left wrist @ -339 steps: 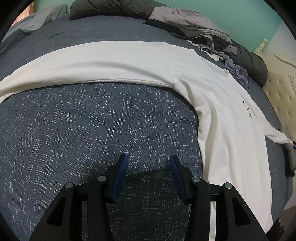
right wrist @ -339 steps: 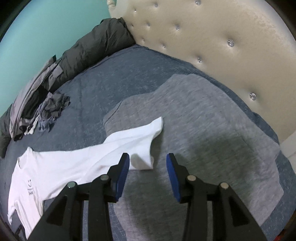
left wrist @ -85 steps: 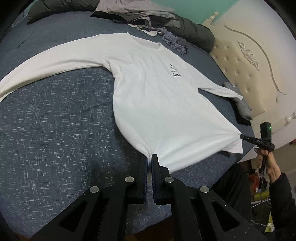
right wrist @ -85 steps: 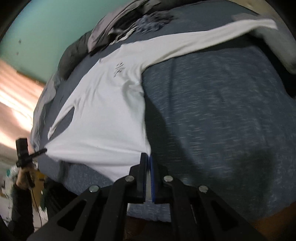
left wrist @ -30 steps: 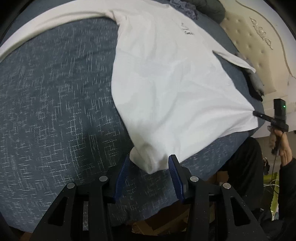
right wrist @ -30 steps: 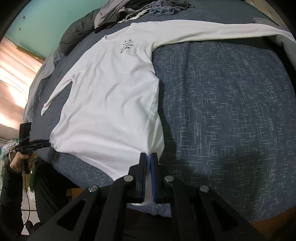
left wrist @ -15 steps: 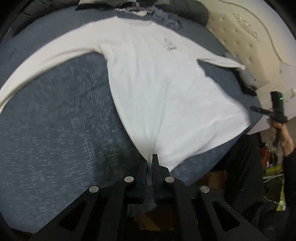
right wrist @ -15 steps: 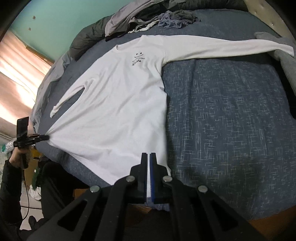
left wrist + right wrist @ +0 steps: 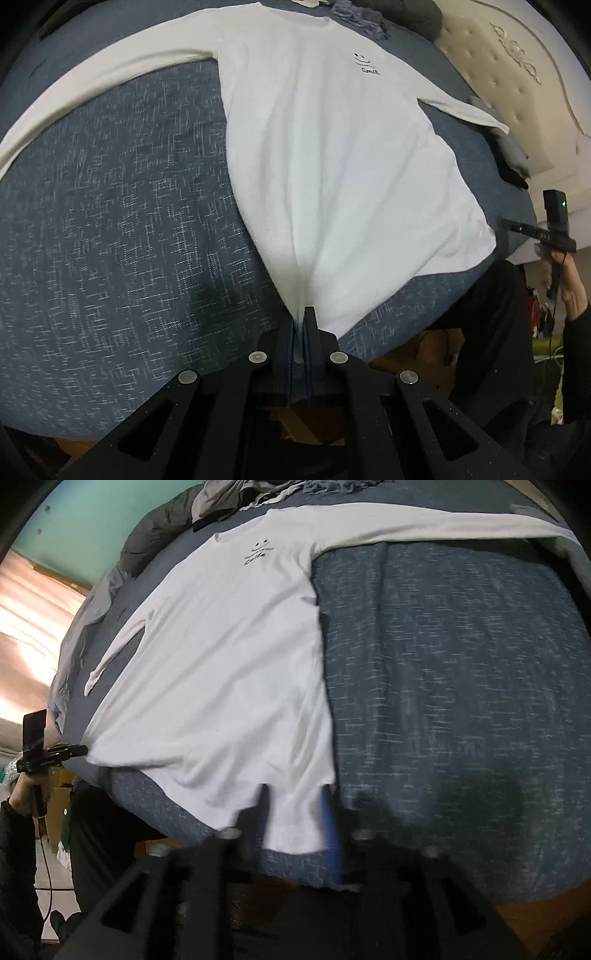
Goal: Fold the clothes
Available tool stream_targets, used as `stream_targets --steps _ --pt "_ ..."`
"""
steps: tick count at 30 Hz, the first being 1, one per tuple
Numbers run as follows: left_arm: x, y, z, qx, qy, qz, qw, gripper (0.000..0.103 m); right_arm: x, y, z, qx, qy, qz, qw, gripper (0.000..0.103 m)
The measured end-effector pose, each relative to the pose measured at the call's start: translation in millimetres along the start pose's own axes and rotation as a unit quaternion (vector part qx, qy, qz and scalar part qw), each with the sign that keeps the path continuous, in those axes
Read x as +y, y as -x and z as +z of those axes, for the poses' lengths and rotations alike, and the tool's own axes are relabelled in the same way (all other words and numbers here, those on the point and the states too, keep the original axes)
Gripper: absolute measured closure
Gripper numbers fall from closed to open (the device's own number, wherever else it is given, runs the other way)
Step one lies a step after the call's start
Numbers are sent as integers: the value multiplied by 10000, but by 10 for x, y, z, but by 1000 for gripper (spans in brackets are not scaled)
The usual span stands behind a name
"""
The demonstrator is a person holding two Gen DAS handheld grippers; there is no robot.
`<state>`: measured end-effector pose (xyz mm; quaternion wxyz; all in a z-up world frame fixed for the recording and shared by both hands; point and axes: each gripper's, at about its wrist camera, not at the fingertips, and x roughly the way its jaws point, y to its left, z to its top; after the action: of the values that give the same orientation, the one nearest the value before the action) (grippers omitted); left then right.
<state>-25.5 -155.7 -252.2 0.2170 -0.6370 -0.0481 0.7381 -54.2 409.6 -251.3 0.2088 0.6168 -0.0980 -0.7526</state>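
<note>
A white long-sleeved shirt (image 9: 332, 155) with a small smiley print lies face up across the blue bed cover (image 9: 110, 221), both sleeves spread out. My left gripper (image 9: 301, 323) is shut on the hem's left corner, and the cloth pulls up into tight creases toward it. In the right wrist view the same shirt (image 9: 221, 664) lies flat. My right gripper (image 9: 295, 805) is blurred, its jaws opening, and the hem's right corner lies loose between them without being pinched. The right gripper (image 9: 517, 227) also shows at the bed's edge, apart from the cloth.
A heap of dark and grey clothes (image 9: 229, 502) lies beyond the collar. A cream padded headboard (image 9: 498, 66) stands at the right, with a grey garment (image 9: 513, 155) under the sleeve end. The bed's near edge (image 9: 388, 347) drops to a wooden frame and the person's dark trousers.
My left gripper shut on the hem corner and lifted it, drawing the cloth taut. My right gripper, shut on the other corner before, has let it go and its jaws have spread.
</note>
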Motion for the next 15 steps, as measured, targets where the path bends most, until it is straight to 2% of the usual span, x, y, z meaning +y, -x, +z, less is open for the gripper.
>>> stream_targets --steps 4,8,10,13,15 --pt "-93 34 -11 -40 -100 -15 9999 98 117 -187 96 160 154 -65 9997 66" --pt "-154 92 -15 -75 -161 -79 9998 98 229 -418 154 327 409 -374 9979 67" --pt "-162 105 -14 -75 -156 -82 9998 98 221 -522 183 413 431 -478 9971 76" --pt "-160 110 -12 -88 -132 -106 9998 98 193 -627 205 502 427 -579 9961 97" --pt "-161 102 -5 -89 -122 -103 9998 98 179 -596 196 427 459 -556 9965 99"
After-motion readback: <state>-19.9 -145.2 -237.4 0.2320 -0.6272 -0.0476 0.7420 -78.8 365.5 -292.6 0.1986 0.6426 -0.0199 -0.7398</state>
